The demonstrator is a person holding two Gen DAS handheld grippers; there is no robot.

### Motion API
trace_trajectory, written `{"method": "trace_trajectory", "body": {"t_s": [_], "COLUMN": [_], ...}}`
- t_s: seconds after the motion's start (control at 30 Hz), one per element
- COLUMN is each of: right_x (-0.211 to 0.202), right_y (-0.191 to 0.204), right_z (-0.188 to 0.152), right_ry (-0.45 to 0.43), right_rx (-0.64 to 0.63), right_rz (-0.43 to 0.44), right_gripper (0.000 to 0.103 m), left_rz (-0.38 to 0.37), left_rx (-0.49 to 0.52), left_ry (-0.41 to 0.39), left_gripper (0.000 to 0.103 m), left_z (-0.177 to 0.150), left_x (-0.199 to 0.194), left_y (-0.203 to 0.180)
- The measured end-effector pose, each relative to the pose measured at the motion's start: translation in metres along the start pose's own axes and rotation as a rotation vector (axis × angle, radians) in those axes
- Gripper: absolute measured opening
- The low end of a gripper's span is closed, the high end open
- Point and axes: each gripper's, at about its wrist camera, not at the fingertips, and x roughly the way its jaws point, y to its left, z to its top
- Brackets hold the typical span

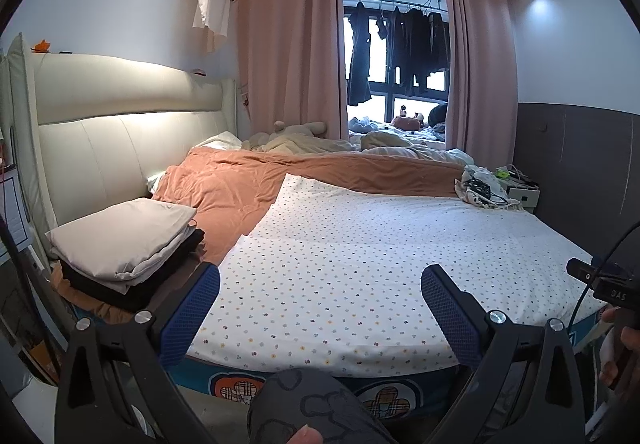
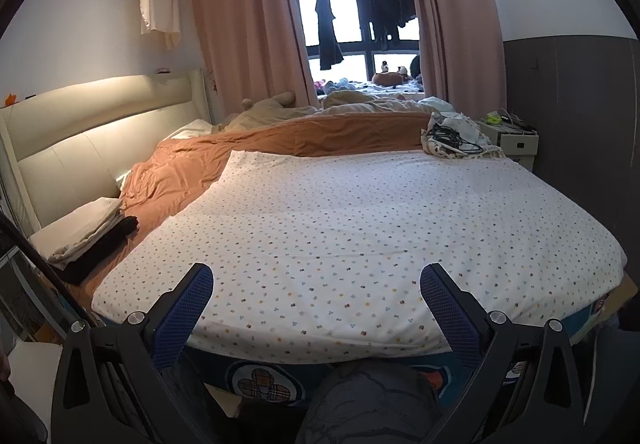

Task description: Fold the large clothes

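Observation:
A large white cloth with small coloured dots [image 1: 360,256] lies spread flat over the near part of the bed, its near edge along the mattress edge; it also shows in the right wrist view [image 2: 352,236]. My left gripper [image 1: 320,296] is open and empty, hovering just in front of the cloth's near edge. My right gripper [image 2: 316,296] is open and empty, also just before the near edge. Part of the right gripper body [image 1: 600,280] shows at the right of the left wrist view.
A stack of folded clothes [image 1: 128,248], grey over black, sits at the bed's left by the cream headboard [image 1: 120,115]. An orange quilt [image 1: 248,183] lies behind the cloth. A bundle with black cables [image 2: 452,139] sits at the far right corner. A white nightstand [image 2: 512,139] stands beyond.

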Motion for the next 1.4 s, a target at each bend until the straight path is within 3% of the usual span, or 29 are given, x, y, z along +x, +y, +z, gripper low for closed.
{"method": "trace_trajectory", "body": {"t_s": [0.23,1.4], "right_x": [0.004,0.009], "right_y": [0.001,0.000], "right_z": [0.004,0.005], "right_ry": [-0.002,0.010], "right_rx": [-0.009,-0.017], "right_rz": [0.000,0.006], "right_gripper": [0.103,0.103], "left_rz": [0.043,0.025], "left_rx": [0.020,0.005], "left_ry": [-0.002,-0.001], "left_gripper": [0.103,0.103], "left_z": [0.006,0.008], "left_x": [0.002,0.000], "left_y": [0.000,0.004]}}
